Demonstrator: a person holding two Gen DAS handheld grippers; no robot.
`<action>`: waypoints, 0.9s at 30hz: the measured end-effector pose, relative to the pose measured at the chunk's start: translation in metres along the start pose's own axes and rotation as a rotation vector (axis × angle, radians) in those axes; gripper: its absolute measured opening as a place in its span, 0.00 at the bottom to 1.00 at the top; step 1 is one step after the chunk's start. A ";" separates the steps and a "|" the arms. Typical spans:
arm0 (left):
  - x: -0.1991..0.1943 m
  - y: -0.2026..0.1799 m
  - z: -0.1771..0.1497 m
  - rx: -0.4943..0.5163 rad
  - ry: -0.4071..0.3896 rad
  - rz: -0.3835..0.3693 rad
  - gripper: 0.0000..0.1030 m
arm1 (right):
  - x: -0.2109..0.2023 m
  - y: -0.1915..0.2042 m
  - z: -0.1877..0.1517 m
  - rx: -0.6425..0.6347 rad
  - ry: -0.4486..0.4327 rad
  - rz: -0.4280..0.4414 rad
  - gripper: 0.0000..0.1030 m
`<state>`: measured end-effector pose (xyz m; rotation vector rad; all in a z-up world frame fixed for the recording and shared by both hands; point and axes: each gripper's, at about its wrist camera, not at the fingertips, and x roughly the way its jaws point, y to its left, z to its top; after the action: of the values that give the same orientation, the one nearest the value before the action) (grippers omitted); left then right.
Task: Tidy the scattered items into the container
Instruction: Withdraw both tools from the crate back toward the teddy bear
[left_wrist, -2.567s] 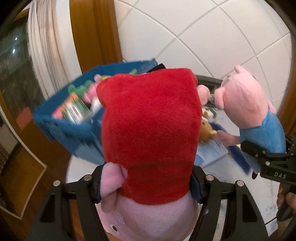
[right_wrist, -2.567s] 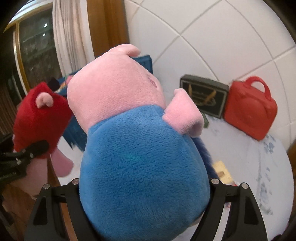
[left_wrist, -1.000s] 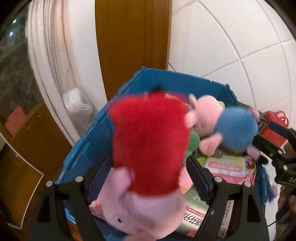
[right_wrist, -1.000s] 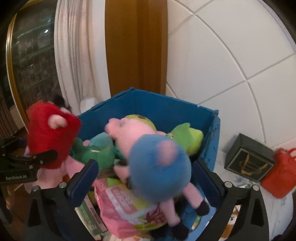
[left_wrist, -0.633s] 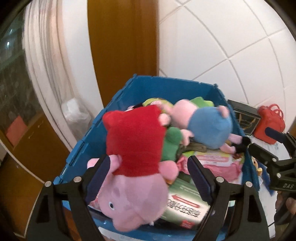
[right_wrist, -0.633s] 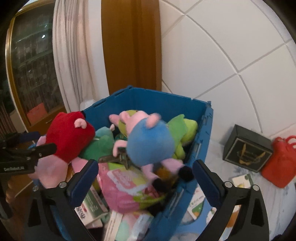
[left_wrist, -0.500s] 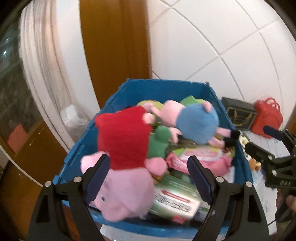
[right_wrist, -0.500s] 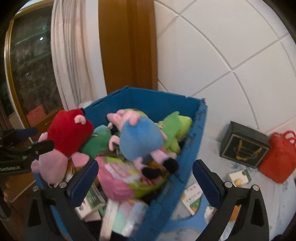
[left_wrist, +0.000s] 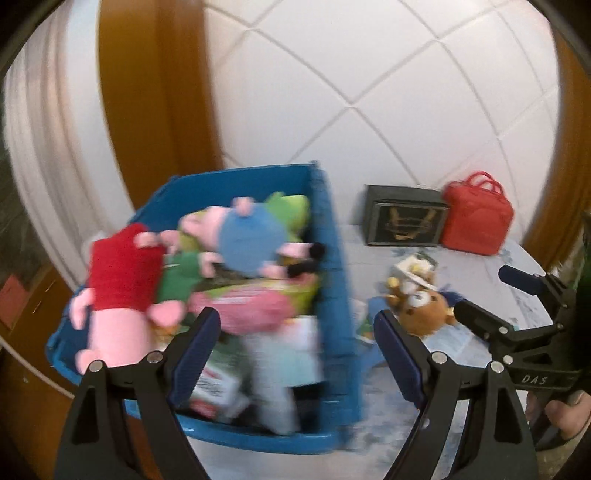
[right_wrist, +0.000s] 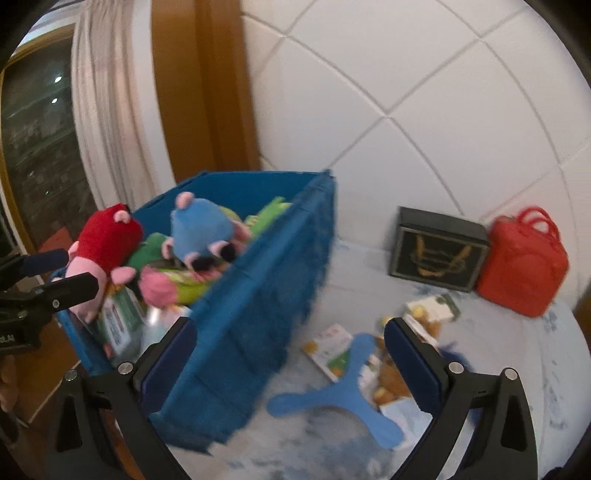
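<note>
The blue crate (left_wrist: 334, 280) (right_wrist: 258, 295) stands at the table's left, full of toys and packets. The red-dressed pig plush (left_wrist: 118, 280) (right_wrist: 107, 236) and the blue-dressed pig plush (left_wrist: 251, 236) (right_wrist: 201, 225) lie on top of the pile. My left gripper (left_wrist: 295, 332) is open and empty, above the crate's near edge. My right gripper (right_wrist: 291, 347) is open and empty, above the crate's right wall and the table. A brown bear plush (left_wrist: 424, 310) (right_wrist: 388, 384), a blue boomerang-shaped piece (right_wrist: 343, 391) and a booklet (right_wrist: 328, 347) lie on the table.
A dark green box (left_wrist: 404, 218) (right_wrist: 439, 251) and a red bag (left_wrist: 476, 218) (right_wrist: 522, 262) stand against the white tiled wall. Small packets (right_wrist: 432, 310) lie in front of them. The white table (right_wrist: 554, 350) ends at a rounded right edge. A wooden door frame and curtain are behind the crate.
Both grippers opened and let the two pig plushes drop into the crate. Both have since pulled back and swung right, bringing the table items into view.
</note>
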<state>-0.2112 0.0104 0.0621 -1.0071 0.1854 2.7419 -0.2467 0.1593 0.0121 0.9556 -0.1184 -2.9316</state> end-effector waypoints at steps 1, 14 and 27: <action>0.000 -0.017 -0.001 0.012 0.003 -0.015 0.83 | -0.007 -0.013 -0.006 0.010 -0.001 -0.013 1.00; 0.014 -0.169 -0.030 0.108 0.057 -0.097 0.83 | -0.080 -0.161 -0.072 0.143 0.026 -0.155 1.00; 0.089 -0.219 -0.061 0.158 0.211 -0.166 0.83 | -0.081 -0.245 -0.128 0.303 0.110 -0.257 1.00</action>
<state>-0.1866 0.2247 -0.0517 -1.2071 0.3304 2.4291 -0.1126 0.4025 -0.0656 1.2563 -0.4811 -3.1435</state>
